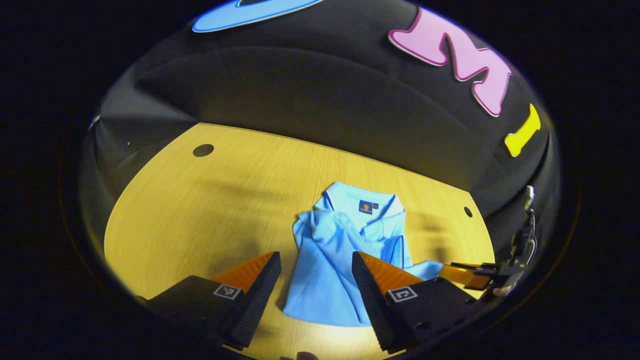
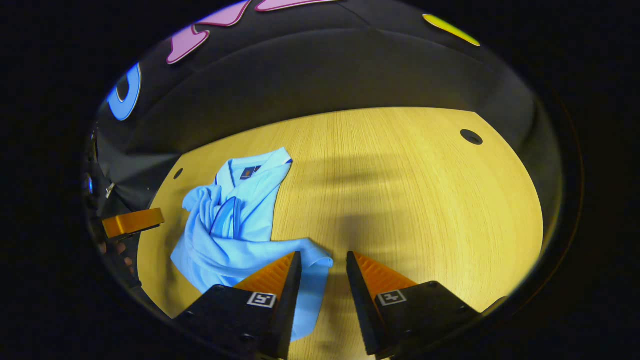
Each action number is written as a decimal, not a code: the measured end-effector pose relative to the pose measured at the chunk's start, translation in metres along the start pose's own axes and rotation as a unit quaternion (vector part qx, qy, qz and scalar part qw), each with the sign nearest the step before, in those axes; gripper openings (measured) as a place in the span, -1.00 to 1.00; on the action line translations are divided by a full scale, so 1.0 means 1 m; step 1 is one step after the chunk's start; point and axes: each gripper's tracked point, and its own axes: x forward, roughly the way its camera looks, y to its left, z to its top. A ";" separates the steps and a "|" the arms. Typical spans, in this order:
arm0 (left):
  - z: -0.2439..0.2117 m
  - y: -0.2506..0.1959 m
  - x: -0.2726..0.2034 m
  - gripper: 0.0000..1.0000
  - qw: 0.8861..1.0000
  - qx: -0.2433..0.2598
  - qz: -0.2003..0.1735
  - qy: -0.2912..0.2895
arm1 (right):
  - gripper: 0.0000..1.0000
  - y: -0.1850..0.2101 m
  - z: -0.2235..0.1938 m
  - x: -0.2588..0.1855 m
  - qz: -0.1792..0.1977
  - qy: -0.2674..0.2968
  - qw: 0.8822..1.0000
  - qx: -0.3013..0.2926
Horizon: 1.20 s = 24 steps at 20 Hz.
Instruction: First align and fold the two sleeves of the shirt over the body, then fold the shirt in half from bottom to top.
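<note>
Shirtwork under way: left gripper (image 1: 316, 280) hovers with jaws wide apart and empty above one light-blue cotton polo shirt (image 1: 340, 250), lying crumpled at the middle of the pale wooden table (image 1: 210, 210), likely lining up a sleeve. Right gripper (image 2: 322, 280), also spread and holding nothing, straddles a loose sleeve end (image 2: 312, 260). Two grippers, one shirt.

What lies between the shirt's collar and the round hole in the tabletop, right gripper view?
Bare wooden table between collar and hole, right gripper view.
</note>
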 end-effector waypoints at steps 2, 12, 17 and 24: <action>-0.017 -0.001 -0.022 0.82 1.000 0.010 -0.007 -0.009 | -0.39 -0.001 0.001 0.007 -0.010 -0.005 1.000 -0.009; -0.052 -0.003 -0.077 0.82 0.999 -0.020 -0.018 -0.033 | -0.84 -0.005 0.015 0.041 -0.035 -0.043 0.998 0.034; -0.053 -0.001 -0.092 0.82 0.998 -0.025 -0.015 -0.049 | -0.88 0.009 0.024 0.010 -0.008 -0.065 0.998 0.016; -0.062 -0.005 -0.144 0.82 0.998 0.005 -0.005 -0.064 | 0.95 0.049 0.007 -0.097 0.007 -0.132 0.991 -0.024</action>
